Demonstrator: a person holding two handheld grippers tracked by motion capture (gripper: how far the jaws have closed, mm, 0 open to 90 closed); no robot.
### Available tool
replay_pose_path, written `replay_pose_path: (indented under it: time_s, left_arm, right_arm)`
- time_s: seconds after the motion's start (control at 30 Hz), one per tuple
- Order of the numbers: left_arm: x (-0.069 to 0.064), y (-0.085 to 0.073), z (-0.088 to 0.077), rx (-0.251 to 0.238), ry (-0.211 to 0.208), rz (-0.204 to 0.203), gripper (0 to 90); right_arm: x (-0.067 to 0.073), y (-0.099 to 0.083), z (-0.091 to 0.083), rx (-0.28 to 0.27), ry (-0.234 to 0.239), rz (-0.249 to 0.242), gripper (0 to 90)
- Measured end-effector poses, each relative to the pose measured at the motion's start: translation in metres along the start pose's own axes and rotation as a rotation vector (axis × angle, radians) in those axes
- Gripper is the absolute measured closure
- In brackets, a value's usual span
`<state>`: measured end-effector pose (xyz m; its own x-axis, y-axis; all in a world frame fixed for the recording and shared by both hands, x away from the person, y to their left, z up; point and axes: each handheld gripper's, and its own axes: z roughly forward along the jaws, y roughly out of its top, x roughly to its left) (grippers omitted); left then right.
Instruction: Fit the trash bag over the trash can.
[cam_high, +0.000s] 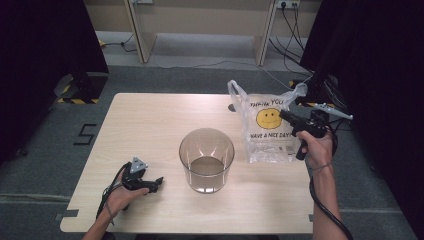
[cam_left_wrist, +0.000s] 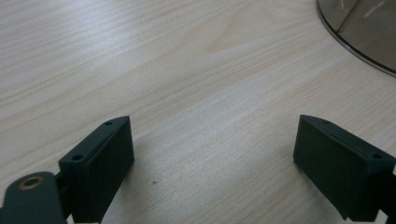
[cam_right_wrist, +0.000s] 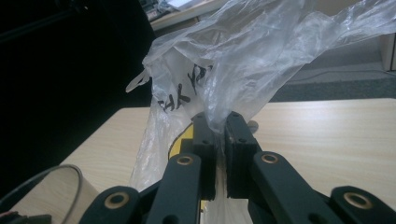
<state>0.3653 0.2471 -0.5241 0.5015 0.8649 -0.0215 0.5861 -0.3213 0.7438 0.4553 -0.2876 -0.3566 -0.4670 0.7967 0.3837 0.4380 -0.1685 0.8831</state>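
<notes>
The right gripper (cam_right_wrist: 220, 140) has its jaws pressed together on a fold of the bag (cam_high: 267, 132), pinching the thin plastic near the top edge. In the right gripper view the clear film bunches up between the two black jaws and spreads above them. The bag is a clear plastic one with a yellow smiley face and black letters. It stands upright on the right part of the table (cam_high: 150, 130), just right of the bin (cam_high: 206, 159), and its bottom seems to touch the wood. One handle sticks up at the bag's left side.

The bin is a clear round one, open at the top, near the middle of the table.

The left gripper (cam_left_wrist: 212, 154) rests low over the table, left of the bin, with its jaws spread wide and only bare wood between them.
</notes>
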Motion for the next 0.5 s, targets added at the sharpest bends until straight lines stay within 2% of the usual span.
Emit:
replay_pose_path:
  time_s: [0.2,0.5]
  left_arm:
    - [0.000,0.000,0.000,0.000,0.000,0.001,11.2]
    - [0.000,0.000,0.000,0.002,-0.001,0.002,11.2]
  right_arm:
    - [0.008,0.013,0.001,-0.024,0.018,-0.002,85.3]
    - [0.027,0.034,0.002,-0.047,0.040,-0.042,85.2]
